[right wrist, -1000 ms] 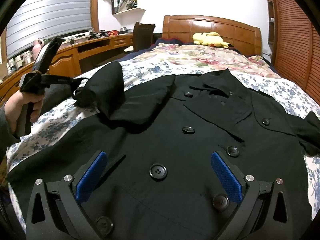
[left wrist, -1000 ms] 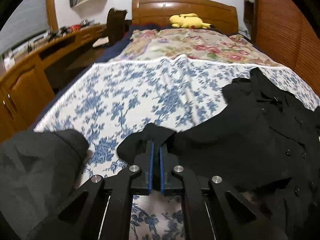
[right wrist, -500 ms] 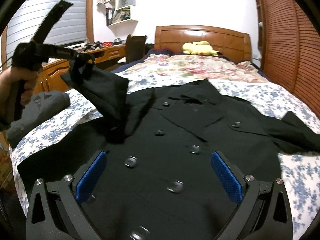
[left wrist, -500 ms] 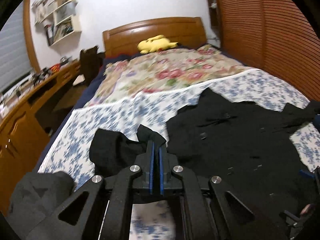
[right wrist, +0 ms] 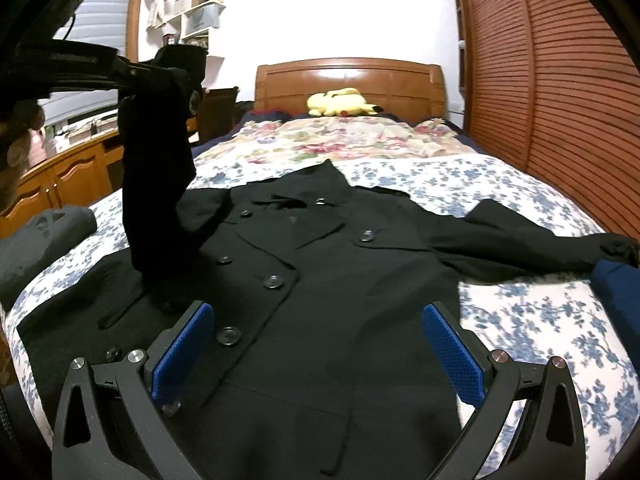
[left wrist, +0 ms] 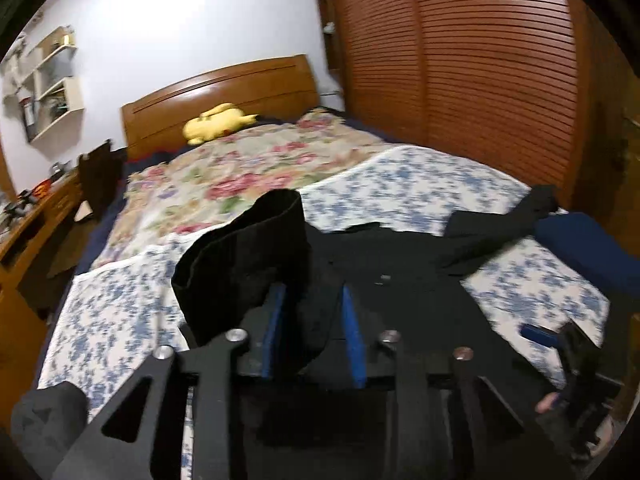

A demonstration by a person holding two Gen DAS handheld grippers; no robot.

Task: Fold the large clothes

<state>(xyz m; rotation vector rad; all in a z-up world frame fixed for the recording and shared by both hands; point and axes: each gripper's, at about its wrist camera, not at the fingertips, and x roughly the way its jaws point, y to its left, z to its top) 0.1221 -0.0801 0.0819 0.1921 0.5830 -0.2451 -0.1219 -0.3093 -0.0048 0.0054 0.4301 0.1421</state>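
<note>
A black double-breasted coat (right wrist: 320,280) lies front up on the blue-flowered bed sheet (right wrist: 500,200), collar toward the headboard. Its left sleeve (right wrist: 156,184) is lifted high over the coat's left side; the cuff hangs from my left gripper (right wrist: 176,76). In the left wrist view the left gripper (left wrist: 314,320) has its jaws partly apart with the black sleeve (left wrist: 248,256) between the blue pads. My right gripper (right wrist: 320,344) is open and empty, low over the coat's lower front. The other sleeve (right wrist: 540,252) lies spread out to the right.
A dark grey folded garment (right wrist: 44,236) lies at the bed's left edge. A navy blue item (right wrist: 616,292) sits at the right edge. A yellow plush toy (right wrist: 340,102) lies by the wooden headboard. Wooden cabinets stand left, a slatted wardrobe (right wrist: 560,100) right.
My left gripper has lifted the sleeve up and carried it right over the coat, and its jaws have parted. The right gripper has stayed open and pulled back a little.
</note>
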